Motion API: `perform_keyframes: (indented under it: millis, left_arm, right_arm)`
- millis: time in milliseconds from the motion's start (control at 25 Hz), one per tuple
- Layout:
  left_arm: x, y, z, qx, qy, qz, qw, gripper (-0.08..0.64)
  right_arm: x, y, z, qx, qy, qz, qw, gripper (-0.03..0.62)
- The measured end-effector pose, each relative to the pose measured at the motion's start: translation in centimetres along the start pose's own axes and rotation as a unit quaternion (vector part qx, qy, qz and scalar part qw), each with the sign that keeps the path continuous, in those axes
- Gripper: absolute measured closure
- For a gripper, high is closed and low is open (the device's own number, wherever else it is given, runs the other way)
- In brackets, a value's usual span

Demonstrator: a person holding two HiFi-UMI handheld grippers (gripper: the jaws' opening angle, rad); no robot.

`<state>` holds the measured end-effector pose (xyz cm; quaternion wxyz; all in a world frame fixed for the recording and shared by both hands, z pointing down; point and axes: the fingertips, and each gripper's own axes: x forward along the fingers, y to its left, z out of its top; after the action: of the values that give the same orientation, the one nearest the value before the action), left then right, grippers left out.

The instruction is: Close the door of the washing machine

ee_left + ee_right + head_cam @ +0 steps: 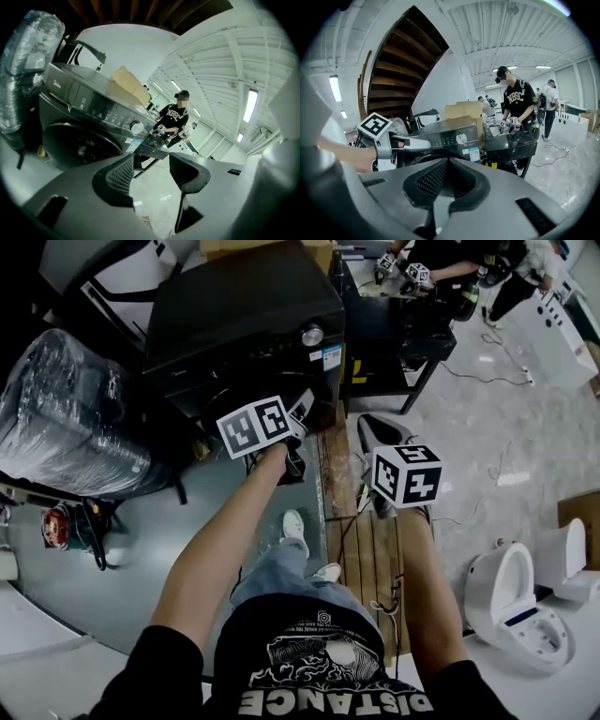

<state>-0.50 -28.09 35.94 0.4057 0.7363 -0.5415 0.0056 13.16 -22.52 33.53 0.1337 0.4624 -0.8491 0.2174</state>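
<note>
The black front-loading washing machine [244, 320] stands ahead of me, its silver dial [312, 334] at the top right of the front. Its round dark door [77, 143] appears to lie flush against the front. My left gripper [298, 423] hangs just before the machine's front, a little right of the door. In the left gripper view its jaws [150, 173] stand open with only floor between them. My right gripper [372, 425] floats further right, clear of the machine. Its pads [445, 180] meet with nothing held, and my left gripper [389, 143] shows beyond them, before the machine [450, 136].
A plastic-wrapped bundle [66, 418] sits left of the machine and a cardboard box [129, 84] on top of it. A black table [394, 324] stands to its right, with a person [518, 101] working there. Wooden planks [361, 540] and white toilets [516, 601] lie to my right.
</note>
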Motion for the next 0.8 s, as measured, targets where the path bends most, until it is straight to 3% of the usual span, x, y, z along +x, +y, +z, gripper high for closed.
perform_keyframes:
  millis: [320, 800]
  left_arm:
    - [-7.1, -1.1, 3.2, 0.112, -0.022, 0.003, 0.9934, 0.319]
    - [-19.0, 4.6, 6.7, 0.193, -0.044, 0.034, 0.9797, 0.367]
  right_arm:
    - [-1.2, 4.3, 3.1, -0.034, -0.012, 0.019, 0.999, 0.571]
    - [-0.1, 15.5, 4.9, -0.05, -0.029, 0.046, 0.997, 0.571]
